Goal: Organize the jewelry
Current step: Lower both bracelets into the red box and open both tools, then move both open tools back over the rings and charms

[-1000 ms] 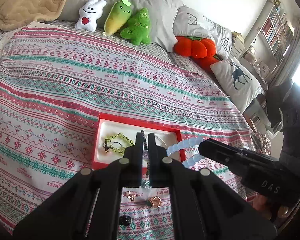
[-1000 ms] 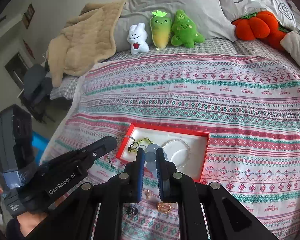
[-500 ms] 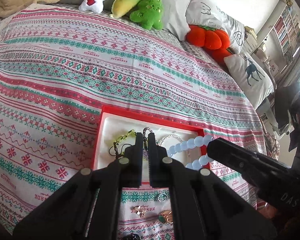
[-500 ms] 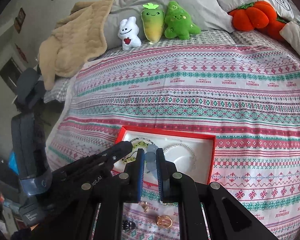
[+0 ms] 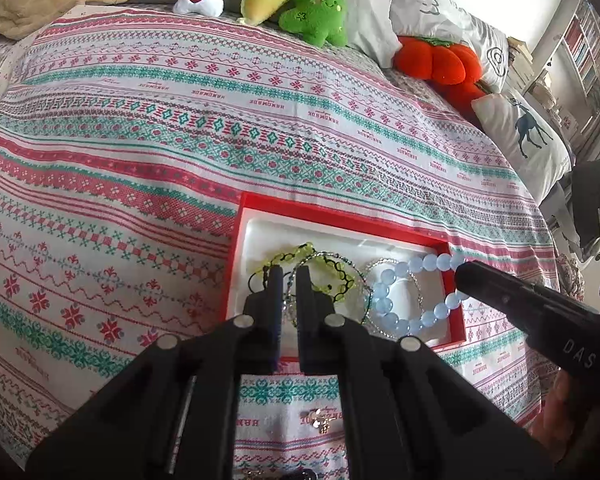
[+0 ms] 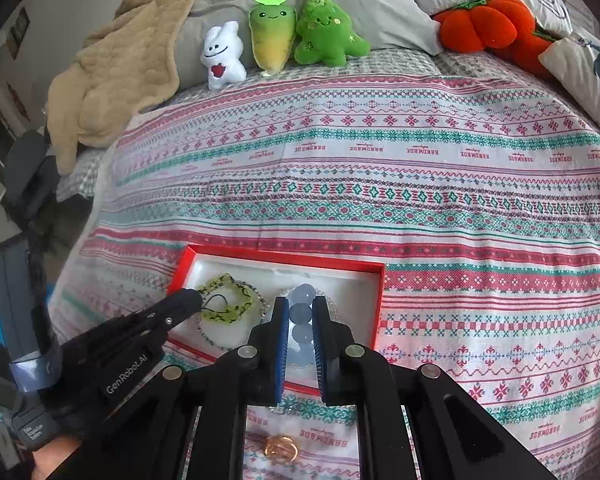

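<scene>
A red box (image 5: 340, 216) with a white lining lies on the patterned bedspread. In it lies a green bead bracelet (image 5: 300, 252). My left gripper (image 5: 289, 276) is over the box's left half, shut on a thin silver-teal bead bracelet (image 5: 369, 300) whose loop droops onto the lining. My right gripper (image 6: 300, 304) is shut on a pale blue bead bracelet (image 6: 302, 314) over the box's right half. From the left wrist, the blue bracelet (image 5: 382, 292) hangs as a ring from the right gripper (image 5: 462, 274). The right wrist view shows the left gripper (image 6: 188, 300) beside the green bracelet (image 6: 228, 300).
Loose pieces lie on the bedspread in front of the box: a gold ring (image 6: 280, 448) and a small gold earring (image 5: 320, 420). Plush toys (image 6: 272, 36), an orange pumpkin cushion (image 6: 484, 24) and pillows line the far side. A beige blanket (image 6: 116, 80) is at the far left.
Both grippers have come down and forward over the red box, each still holding its bracelet. The box looks larger and the bracelets now hang inside its rim.
</scene>
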Available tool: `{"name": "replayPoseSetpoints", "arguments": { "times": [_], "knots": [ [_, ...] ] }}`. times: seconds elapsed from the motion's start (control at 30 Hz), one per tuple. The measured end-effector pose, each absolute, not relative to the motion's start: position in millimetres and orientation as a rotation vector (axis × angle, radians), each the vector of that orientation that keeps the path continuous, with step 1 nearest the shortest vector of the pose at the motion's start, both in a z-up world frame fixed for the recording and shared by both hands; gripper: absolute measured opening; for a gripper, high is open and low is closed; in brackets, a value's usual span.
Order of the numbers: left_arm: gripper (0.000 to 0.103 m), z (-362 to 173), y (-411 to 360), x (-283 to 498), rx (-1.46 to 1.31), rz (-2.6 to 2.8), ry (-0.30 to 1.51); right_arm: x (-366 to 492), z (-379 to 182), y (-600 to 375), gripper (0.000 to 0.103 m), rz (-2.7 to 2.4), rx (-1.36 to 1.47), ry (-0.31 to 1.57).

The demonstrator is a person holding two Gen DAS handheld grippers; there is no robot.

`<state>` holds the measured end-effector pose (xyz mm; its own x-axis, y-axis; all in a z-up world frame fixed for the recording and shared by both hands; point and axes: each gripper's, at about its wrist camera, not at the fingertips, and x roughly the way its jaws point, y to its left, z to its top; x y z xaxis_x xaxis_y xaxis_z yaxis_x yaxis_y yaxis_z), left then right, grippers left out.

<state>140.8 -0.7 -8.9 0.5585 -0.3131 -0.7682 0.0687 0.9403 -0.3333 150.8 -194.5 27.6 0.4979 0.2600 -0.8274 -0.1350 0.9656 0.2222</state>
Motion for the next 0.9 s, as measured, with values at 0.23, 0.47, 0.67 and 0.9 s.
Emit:
{"name": "replayPoseSetpoints", "arguments": {
  "times": [0.23, 0.47, 0.67, 0.9],
  "knots": [
    [0.008, 5, 8, 130, -0.272, -0.223, 0.899, 152, 20, -195, 0.025, 0.263, 0.127, 1.097],
    [0.025, 9, 18, 117, -0.259, -0.186, 0.882, 141, 35, -199, 0.034, 0.264, 0.136, 1.08],
    [0.046, 10, 21, 98, -0.211, -0.164, 0.882, 128, 40, -197, 0.042, 0.259, 0.127, 1.107],
    [0.063, 8, 20, 76, -0.201, -0.167, 0.915, 99, 38, -210, 0.046, 0.249, 0.172, 1.216]
  ]
}}
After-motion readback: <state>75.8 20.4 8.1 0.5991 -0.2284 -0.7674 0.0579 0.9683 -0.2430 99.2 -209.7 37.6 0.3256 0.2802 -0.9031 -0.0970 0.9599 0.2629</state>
